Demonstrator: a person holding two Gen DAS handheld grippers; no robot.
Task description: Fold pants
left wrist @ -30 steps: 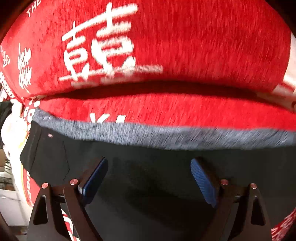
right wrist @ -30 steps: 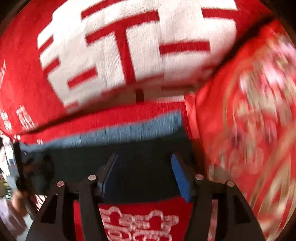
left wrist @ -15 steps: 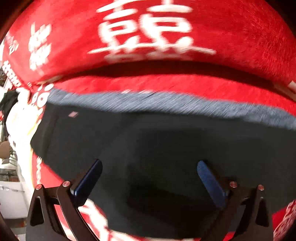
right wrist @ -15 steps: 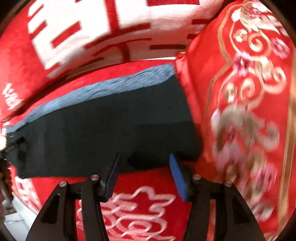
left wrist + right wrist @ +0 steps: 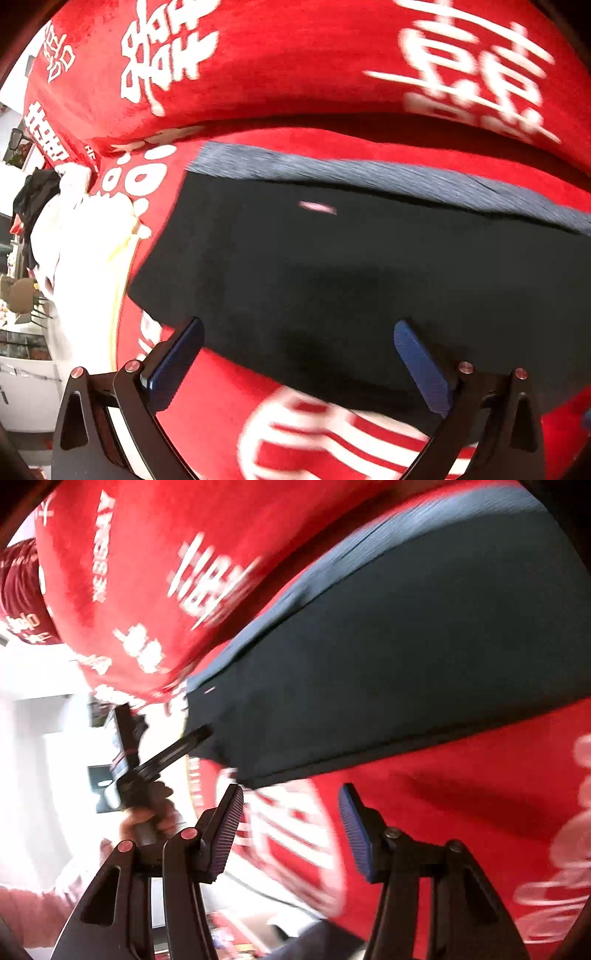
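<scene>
Judging by how the dark pants (image 5: 369, 288) lie, flat and compact on the red bedspread (image 5: 295, 74) with the grey waistband along the far edge, we reckon most of the folding is done. Our left gripper (image 5: 299, 354) hangs spread wide over the near edge, pinching nothing. Our right gripper (image 5: 291, 823) stands partly open and empty, just beside the pants' corner. Perhaps one last fold or some smoothing is left.

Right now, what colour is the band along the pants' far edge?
Heathered grey-blue band on black pants; clearest in the left wrist view.
</scene>
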